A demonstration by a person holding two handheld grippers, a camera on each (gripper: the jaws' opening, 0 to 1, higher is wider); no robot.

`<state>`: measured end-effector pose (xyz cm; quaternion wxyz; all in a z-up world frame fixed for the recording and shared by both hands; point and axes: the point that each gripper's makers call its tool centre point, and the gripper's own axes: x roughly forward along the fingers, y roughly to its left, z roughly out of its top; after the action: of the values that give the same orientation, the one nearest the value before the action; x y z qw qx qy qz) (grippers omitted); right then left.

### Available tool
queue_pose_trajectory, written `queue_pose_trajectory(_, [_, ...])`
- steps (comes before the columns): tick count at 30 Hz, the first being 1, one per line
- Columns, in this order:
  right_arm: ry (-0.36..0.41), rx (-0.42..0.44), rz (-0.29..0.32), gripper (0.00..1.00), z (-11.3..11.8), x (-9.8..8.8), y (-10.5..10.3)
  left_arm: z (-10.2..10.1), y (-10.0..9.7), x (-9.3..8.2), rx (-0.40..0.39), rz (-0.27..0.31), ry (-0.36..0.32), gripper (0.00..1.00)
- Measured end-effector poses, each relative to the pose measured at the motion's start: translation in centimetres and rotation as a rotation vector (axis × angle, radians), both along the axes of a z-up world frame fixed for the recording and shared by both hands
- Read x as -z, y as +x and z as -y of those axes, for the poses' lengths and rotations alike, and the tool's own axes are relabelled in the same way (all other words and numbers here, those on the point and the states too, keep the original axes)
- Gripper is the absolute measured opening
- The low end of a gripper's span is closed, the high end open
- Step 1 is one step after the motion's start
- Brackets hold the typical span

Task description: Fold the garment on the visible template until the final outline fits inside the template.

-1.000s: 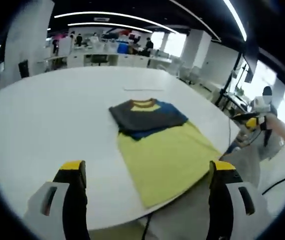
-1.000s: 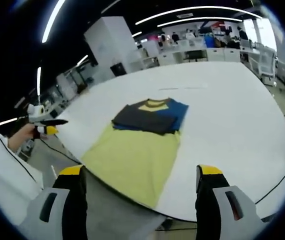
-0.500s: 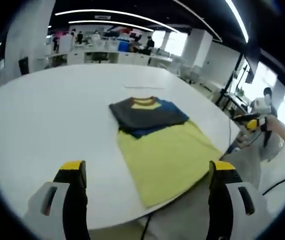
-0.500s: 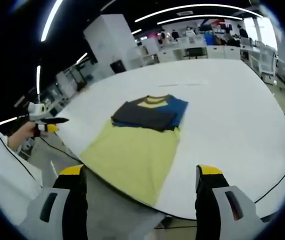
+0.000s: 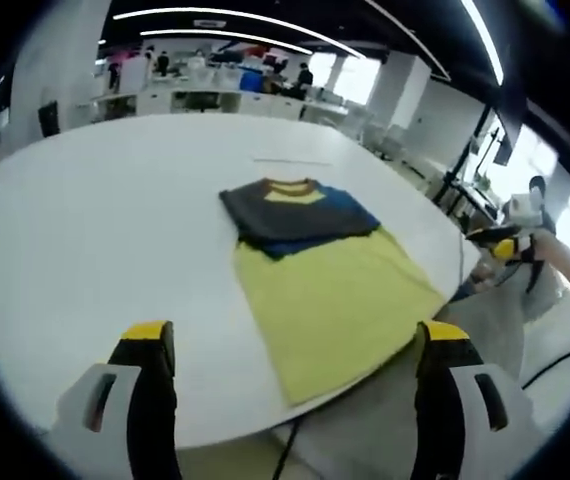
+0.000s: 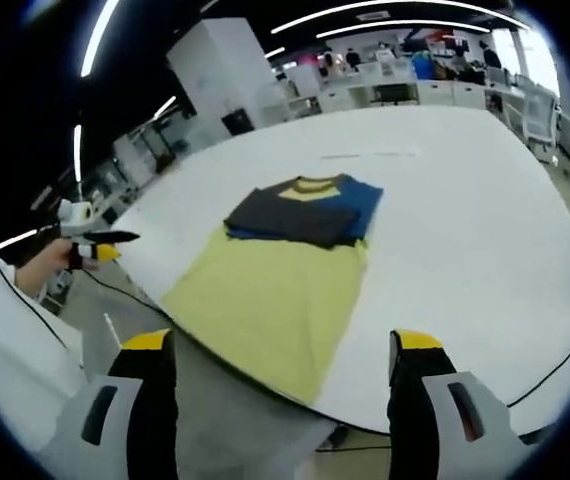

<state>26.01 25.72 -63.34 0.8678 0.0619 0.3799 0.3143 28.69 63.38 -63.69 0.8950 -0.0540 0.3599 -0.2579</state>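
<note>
On the round white table (image 5: 85, 230), the yellow, grey and blue T-shirt (image 5: 315, 270) lies lengthwise ahead of both wide-open, empty claws (image 5: 290, 370) (image 6: 285, 375), seemingly equidistant.

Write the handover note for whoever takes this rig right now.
Left tool: open, holding nothing, off the table's near edge.
Right tool: open, holding nothing, also short of the table.
T-shirt lies flat on the white table, hem at the near edge; dark sleeves already folded in across the chest.
No template outline that I can make out.
Left: fold the yellow body up toward the collar, then check the fit.
</note>
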Motion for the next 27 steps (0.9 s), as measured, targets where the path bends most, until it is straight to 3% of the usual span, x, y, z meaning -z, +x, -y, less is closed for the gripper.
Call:
queue_pose_trajectory(9, [-0.01, -0.003, -0.025, 0.82, -0.4, 1.0, -0.4, 0.5, -0.5, 1.6, 0.007, -0.048, -0.003, 0.93])
queue_pose_trajectory(15, [-0.02, -0.001, -0.075, 0.78, -0.1, 3.2, -1.2, 0.9, -1.4, 3.4, 0.021, -0.101, -0.003, 0.87])
queue_pose_trajectory(27, [-0.029, 0.017, -0.161, 0.6, 0.4, 6.7, -2.1, 1.6, -2.3, 6.1, 0.026, -0.176, -0.009, 0.8])
